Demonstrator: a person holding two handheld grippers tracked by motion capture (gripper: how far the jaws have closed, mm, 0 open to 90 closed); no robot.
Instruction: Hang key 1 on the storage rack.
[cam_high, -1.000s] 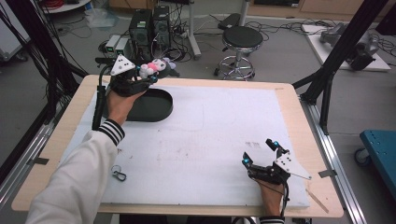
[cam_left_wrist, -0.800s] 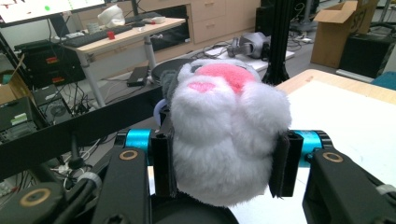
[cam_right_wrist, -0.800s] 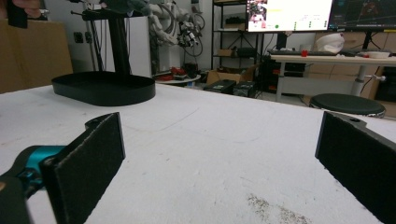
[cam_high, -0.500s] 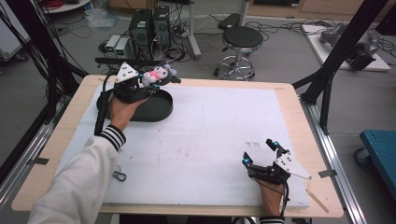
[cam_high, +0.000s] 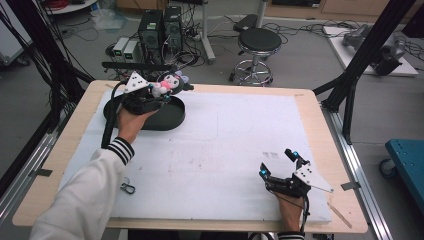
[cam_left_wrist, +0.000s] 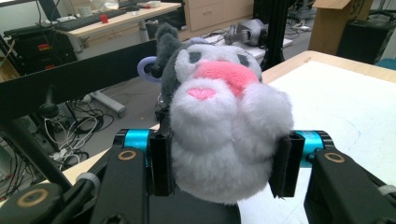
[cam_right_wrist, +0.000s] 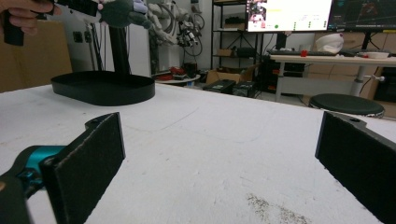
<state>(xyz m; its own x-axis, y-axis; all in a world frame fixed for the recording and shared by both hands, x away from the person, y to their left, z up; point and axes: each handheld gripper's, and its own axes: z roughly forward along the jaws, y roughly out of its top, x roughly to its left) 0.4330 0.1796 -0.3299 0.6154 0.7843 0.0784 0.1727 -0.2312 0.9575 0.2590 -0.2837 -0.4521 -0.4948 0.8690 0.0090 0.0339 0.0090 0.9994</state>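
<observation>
A plush toy (cam_high: 170, 84), grey and white with a pink snout, hangs over the far part of a black oval tray (cam_high: 172, 119) at the table's far left. My left gripper (cam_high: 161, 92) is shut on it. In the left gripper view the two pads (cam_left_wrist: 161, 158) press into the soft body of the plush toy (cam_left_wrist: 224, 135) from both sides. My right gripper (cam_high: 278, 163) rests low on the white mat near the front right, open wide with nothing between its jaws. From the right gripper view the tray (cam_right_wrist: 105, 88) lies far off at the left, with the plush toy (cam_right_wrist: 119, 11) above it.
A white mat (cam_high: 225, 150) covers most of the wooden table. A small metal clip (cam_high: 127, 187) lies on it near the front left. Black frame posts stand at both table sides. A stool (cam_high: 257, 42) and computer cases (cam_high: 160, 30) sit beyond the far edge.
My left gripper has sunk a little over the tray with the plush toy still in it. The right gripper has stayed where it was.
</observation>
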